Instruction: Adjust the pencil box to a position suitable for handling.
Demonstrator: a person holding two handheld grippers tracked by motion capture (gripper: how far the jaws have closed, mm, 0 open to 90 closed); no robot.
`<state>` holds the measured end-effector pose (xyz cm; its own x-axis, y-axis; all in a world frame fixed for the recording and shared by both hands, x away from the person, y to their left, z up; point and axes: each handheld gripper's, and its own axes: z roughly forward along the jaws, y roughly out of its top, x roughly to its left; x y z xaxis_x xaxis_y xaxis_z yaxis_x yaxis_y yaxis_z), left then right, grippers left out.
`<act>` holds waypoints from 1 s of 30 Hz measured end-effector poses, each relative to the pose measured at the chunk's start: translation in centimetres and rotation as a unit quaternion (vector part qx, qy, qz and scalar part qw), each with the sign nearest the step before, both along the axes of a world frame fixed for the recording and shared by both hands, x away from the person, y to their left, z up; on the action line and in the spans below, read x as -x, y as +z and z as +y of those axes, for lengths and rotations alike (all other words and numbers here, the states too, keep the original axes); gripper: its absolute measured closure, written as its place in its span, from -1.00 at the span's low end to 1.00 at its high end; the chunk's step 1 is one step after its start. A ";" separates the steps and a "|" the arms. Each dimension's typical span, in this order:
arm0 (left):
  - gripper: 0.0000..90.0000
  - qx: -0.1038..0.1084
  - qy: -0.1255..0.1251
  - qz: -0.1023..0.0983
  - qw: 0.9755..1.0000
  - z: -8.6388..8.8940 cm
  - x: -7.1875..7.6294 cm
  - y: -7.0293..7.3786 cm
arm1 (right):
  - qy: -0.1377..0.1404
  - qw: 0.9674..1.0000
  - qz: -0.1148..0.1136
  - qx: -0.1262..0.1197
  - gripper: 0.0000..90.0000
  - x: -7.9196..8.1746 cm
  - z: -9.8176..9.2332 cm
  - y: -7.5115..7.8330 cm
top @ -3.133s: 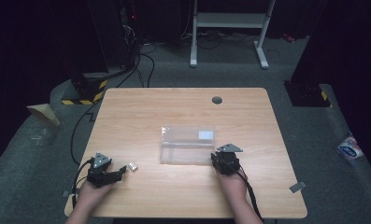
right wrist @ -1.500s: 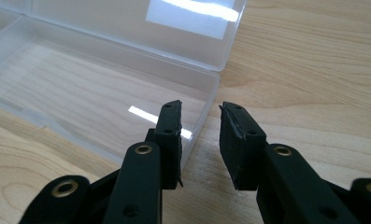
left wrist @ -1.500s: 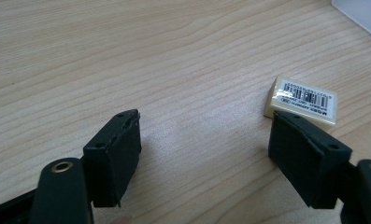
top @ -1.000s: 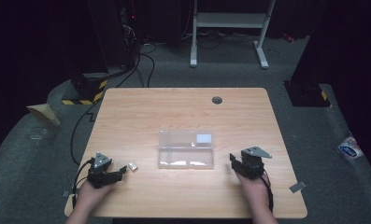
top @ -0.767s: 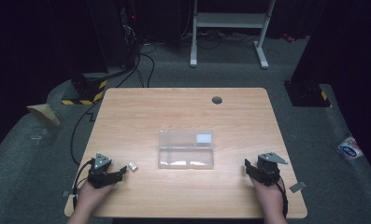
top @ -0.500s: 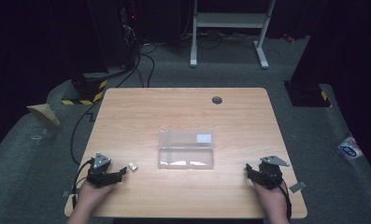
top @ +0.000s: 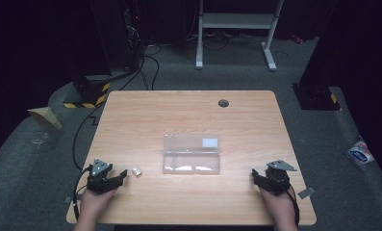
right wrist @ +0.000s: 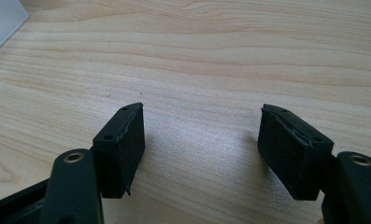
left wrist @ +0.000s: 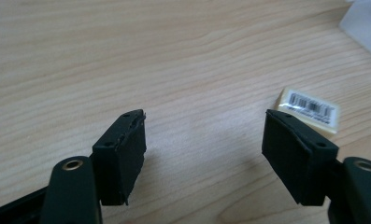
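Scene: a wooden bench (top: 145,115) seen from above, with a person's two hands entering from the near edge, each holding a set of black tongs.
Left tongs (top: 122,176): they rest low at the near left corner of the bench, pointing toward its middle. Their jaws have just been closing a little, yet they stand apart with bare wood between them and hold nothing.
Right tongs (top: 254,175): they sit at the near right corner, also aimed inward. The jaws have just been opening and now stand wide, empty, over plain wood grain.
Small item: a pale eraser (left wrist: 310,110) with a barcode label lies flat on the bench just beyond the left tongs. In the left gripper view it sits past the tip of the right-hand jaw, off to that side and not between the jaws.
Eraser's long axis: it runs roughly crosswise to the line of the left tongs, slightly slanted.
Clear box (top: 192,153): a shut transparent plastic case lies at the centre of the bench, long side running left to right, beyond the eraser and well apart from both tongs.
Nearer hand: the left one, by far; the right tongs are the whole width of the box away.
Likely need: the left tongs would have to shift sideways toward the eraser to straddle it.
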<state>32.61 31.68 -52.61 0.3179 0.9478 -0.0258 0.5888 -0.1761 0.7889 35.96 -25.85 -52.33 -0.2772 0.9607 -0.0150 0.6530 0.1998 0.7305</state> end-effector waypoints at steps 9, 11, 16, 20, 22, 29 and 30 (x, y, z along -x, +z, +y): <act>-0.34 0.008 -0.039 -0.022 0.999 -1.0 0.2 1.6 | -0.014 1.000 0.001 0.000 -0.29 0.0 0.1 0.0; -0.34 0.008 -0.042 -0.025 0.999 -1.4 0.3 1.7 | -0.015 1.000 0.001 0.000 -0.28 0.0 0.1 0.0; -0.34 0.002 -0.055 -0.024 0.998 -2.4 0.3 1.8 | -0.014 1.000 -0.001 0.001 -0.28 0.0 0.0 0.0; -0.36 -0.012 -0.058 -0.027 0.998 -3.4 0.2 1.7 | -0.014 1.000 0.000 0.001 -0.28 0.0 0.0 0.0; -0.37 -0.012 -0.062 -0.022 0.998 -3.8 0.1 1.6 | -0.012 1.000 -0.001 0.000 -0.28 0.0 0.0 0.0; -0.33 -0.015 -0.073 -0.006 0.997 -4.8 -0.5 1.0 | -0.012 1.000 0.000 0.001 -0.28 0.0 0.0 0.0; -0.32 -0.014 -0.073 -0.007 0.997 -4.9 -0.5 1.0 | -0.012 1.000 0.000 0.001 -0.28 0.0 0.0 0.0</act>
<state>33.11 26.76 -51.63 0.4530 0.8915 0.0045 0.5448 -0.2808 0.7902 35.95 -25.83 -52.34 -0.2539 0.9671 -0.0164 0.6571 0.1849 0.7308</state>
